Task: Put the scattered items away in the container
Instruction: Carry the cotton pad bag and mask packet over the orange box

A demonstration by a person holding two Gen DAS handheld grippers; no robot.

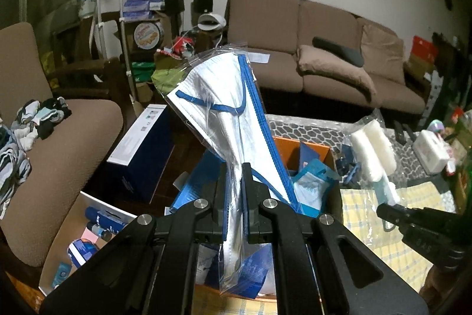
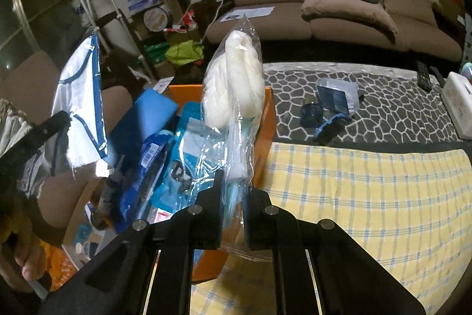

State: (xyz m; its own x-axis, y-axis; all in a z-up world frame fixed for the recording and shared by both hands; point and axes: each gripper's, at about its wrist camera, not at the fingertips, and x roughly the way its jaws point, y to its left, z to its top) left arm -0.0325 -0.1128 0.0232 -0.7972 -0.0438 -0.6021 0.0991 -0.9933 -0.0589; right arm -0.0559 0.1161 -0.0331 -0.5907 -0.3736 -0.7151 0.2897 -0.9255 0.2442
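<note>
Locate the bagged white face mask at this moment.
Left wrist view, centre: the bagged face mask is pinched in the left gripper, standing up above the orange box.

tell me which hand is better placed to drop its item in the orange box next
Left, probably. The left gripper holds the bagged mask right over the orange box; the right gripper holds its roller bag at the box's edge.

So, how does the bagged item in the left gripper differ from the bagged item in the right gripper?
The left gripper holds a face mask: flat, pleated, white with blue edging. The right gripper holds a sponge tool: puffy, rounded, plain white on a pale blue handle. Both are in clear plastic bags, pinched at the lower end above the orange box.
</note>
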